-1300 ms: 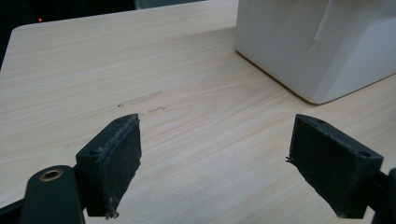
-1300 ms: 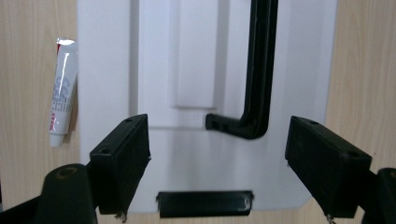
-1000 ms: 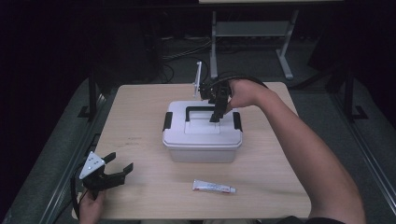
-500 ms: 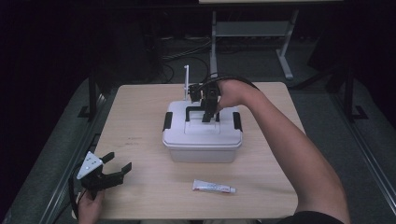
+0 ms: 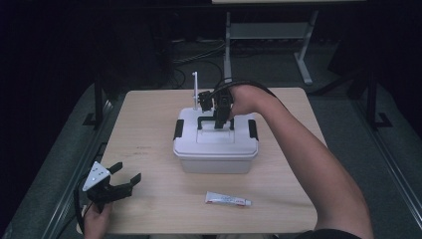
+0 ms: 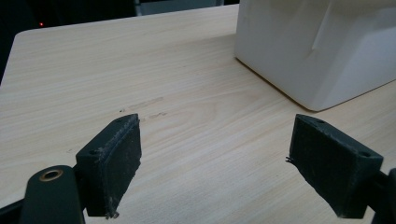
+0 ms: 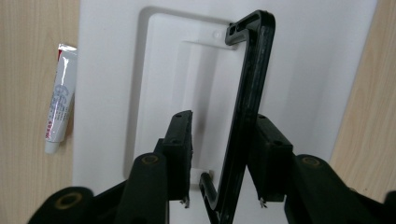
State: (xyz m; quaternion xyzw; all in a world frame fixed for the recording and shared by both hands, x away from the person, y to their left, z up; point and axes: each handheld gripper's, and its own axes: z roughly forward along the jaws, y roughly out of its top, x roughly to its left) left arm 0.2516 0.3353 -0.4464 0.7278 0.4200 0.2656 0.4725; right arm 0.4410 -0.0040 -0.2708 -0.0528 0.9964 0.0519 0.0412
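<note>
Wooden table is seen in front of the white box, where the left gripper is rested wide open, while beyond, on its lid, the black handle is raised between the closing jaws of the right gripper, probably for lifting.

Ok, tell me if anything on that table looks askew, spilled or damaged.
Nothing stands out. The white box sits square on the table, lid on, both side latches down. Its black handle stands raised between the right gripper jaws, which have just been closing around it. The small tube lies flat, capped, nothing leaking. The left gripper is open over bare wood.
</note>
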